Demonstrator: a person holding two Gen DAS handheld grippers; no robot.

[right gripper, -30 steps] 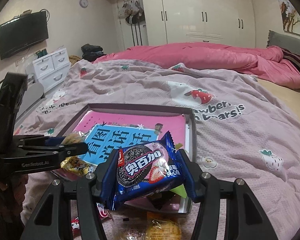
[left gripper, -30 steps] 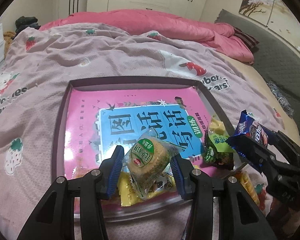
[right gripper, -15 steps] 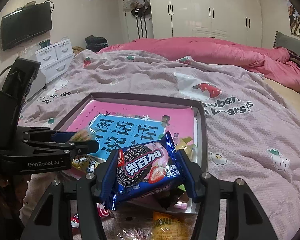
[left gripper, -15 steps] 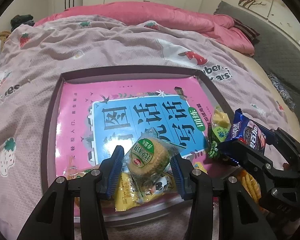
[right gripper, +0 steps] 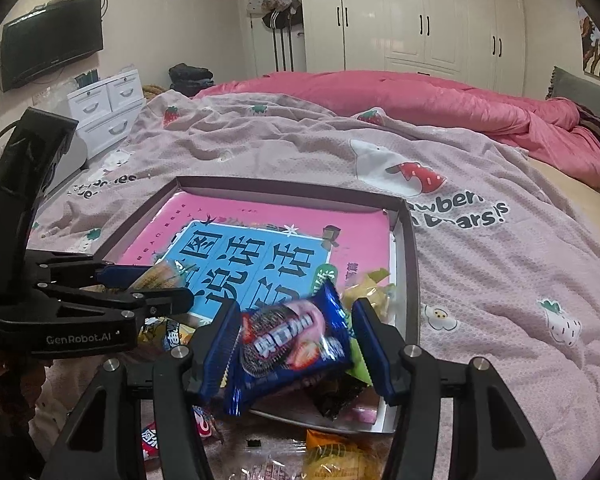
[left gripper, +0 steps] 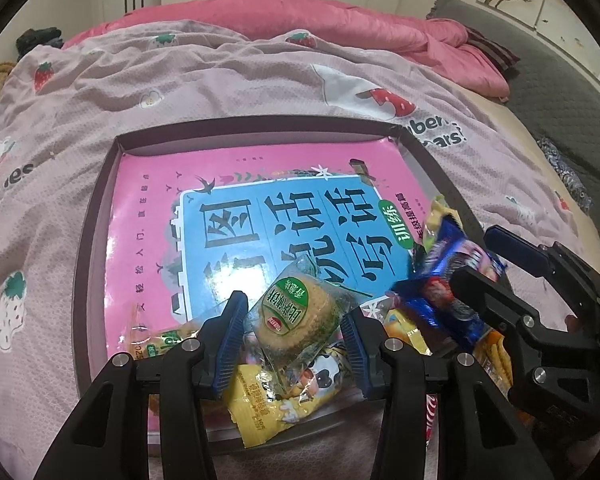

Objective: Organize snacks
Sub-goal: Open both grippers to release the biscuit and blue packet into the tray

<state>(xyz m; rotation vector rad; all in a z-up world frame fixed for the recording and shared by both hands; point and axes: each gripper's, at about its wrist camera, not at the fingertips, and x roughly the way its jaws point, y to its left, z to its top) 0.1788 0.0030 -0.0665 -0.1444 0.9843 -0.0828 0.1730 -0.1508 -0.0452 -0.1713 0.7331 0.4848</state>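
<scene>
Left gripper (left gripper: 294, 330) clamped on a clear-wrapped round cake (left gripper: 296, 316), blue pads pressed against both sides of the wrapper, green round label facing up. Cake held above the near edge of a shallow dark-rimmed tray (left gripper: 100, 200), over a yellow packet (left gripper: 260, 404) lying half across that edge. Right gripper (right gripper: 292, 344) clamped on a blue cookie pack (right gripper: 290, 344), pads against both ends, pack tilted and blurred, held over the tray's near right corner. Same pack seen in the left view as a blue blur (left gripper: 444, 280) at the tray's right side, with the right gripper's black frame just beside it. Tray (right gripper: 410, 240) set on a pale pink strawberry-print quilt (right gripper: 480, 280) and floored with a pink book (left gripper: 152, 208) bearing a blue title panel. Yellow-green wrappers (right gripper: 370, 288) resting in the tray's right side, behind the blue pack. Corn-pattern packet (right gripper: 162, 274) at the tray's left near side, close to the left gripper's fingertips in the right view. More loose packets (right gripper: 328, 452) on the quilt in front of the tray, outside it. Brighter pink duvet (right gripper: 420, 96) bunched at the far end of the bed; white wardrobe doors (right gripper: 420, 16) behind it.
</scene>
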